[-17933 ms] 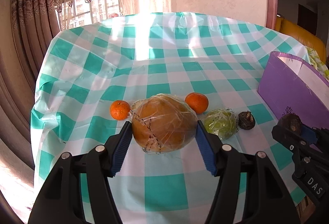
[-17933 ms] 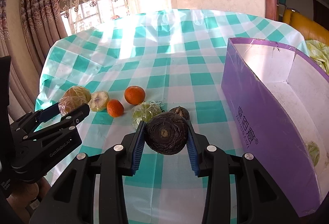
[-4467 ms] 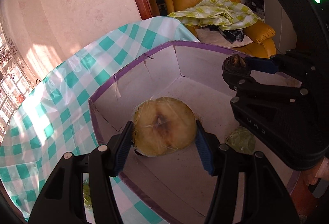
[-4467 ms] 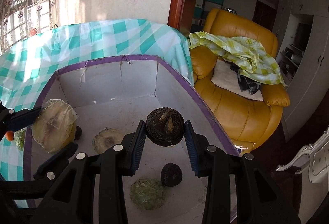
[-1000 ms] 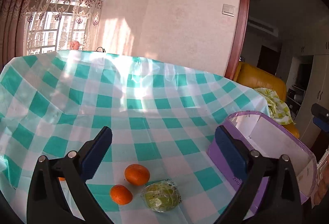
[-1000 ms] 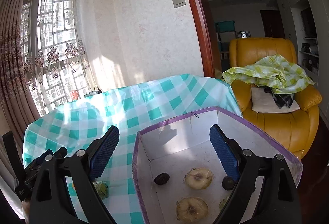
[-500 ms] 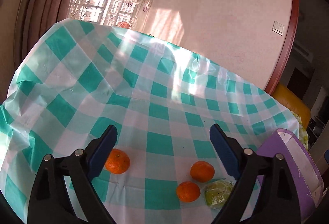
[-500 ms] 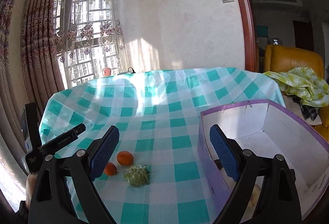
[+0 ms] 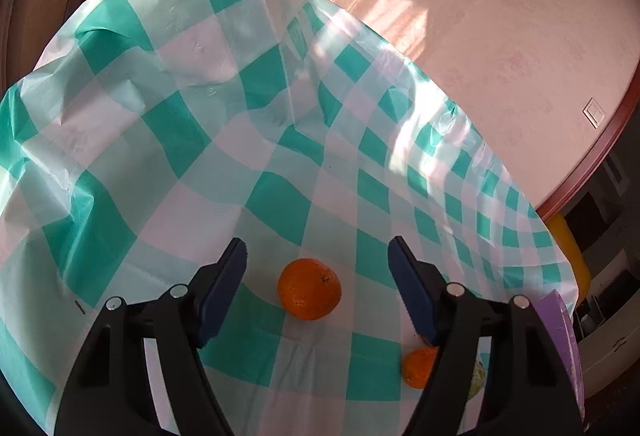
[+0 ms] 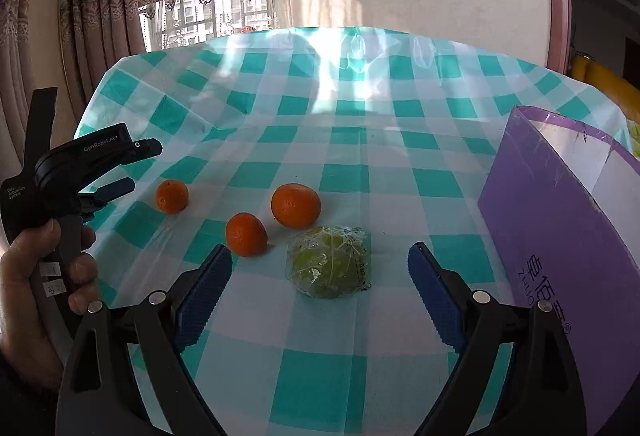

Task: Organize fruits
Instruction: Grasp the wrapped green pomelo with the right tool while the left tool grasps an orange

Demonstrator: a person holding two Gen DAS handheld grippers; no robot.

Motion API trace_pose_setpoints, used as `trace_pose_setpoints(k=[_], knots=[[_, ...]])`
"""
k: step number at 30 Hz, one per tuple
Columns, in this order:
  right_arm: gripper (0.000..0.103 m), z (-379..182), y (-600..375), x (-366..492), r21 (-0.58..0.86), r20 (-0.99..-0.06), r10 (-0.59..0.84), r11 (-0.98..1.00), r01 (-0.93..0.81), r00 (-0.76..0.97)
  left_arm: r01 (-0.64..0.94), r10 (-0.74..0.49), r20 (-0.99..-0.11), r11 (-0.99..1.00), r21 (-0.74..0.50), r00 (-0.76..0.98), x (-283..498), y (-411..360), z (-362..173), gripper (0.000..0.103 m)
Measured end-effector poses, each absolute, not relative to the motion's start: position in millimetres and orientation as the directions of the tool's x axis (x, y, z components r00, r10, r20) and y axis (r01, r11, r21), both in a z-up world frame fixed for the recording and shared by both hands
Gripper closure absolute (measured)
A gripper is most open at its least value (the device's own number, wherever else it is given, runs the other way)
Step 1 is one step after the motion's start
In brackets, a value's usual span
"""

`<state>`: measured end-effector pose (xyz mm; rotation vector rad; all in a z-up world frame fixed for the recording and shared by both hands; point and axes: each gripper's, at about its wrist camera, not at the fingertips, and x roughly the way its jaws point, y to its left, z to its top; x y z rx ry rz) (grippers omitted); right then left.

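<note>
Three oranges and a plastic-wrapped green fruit [image 10: 328, 261] lie on the teal-checked tablecloth [image 10: 360, 140]. My left gripper [image 9: 318, 292] is open, with the leftmost orange [image 9: 309, 293] lying between its fingers on the cloth; that orange also shows in the right wrist view [image 10: 172, 196]. My right gripper [image 10: 320, 290] is open and empty, just in front of the wrapped green fruit, which sits between its fingertips' line. Two more oranges [image 10: 245, 234] [image 10: 296, 205] lie left of and behind the green fruit. The left gripper also shows in the right wrist view [image 10: 112, 168].
A purple box [image 10: 560, 220] with a white inside stands at the table's right side; its contents are hidden. Its edge also shows in the left wrist view [image 9: 568, 348]. Curtains and a window are behind the table. A yellow armchair [image 10: 600, 80] stands beyond the right edge.
Both grippers have come down toward the cloth. The left one now straddles the leftmost orange. The right one has moved close to the wrapped green fruit.
</note>
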<state>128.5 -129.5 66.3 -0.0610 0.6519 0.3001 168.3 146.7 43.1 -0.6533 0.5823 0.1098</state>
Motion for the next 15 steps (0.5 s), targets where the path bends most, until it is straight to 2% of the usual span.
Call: trace_pose_setpoints(k=[8, 15], knots=[[0.017, 46, -131, 152, 0.085, -0.693, 0.241, 0.963, -0.255, 0.679, -0.279, -0.113, -0.603, 0.809, -0.517, 0.79, 179, 140, 28, 0.034], [0.017, 31, -134, 165, 0.125, -0.734, 0.253, 0.962, -0.241, 0.63, -0.265, -0.111, -0.617, 0.834, -0.485, 0.779, 182, 132, 26, 0.035]])
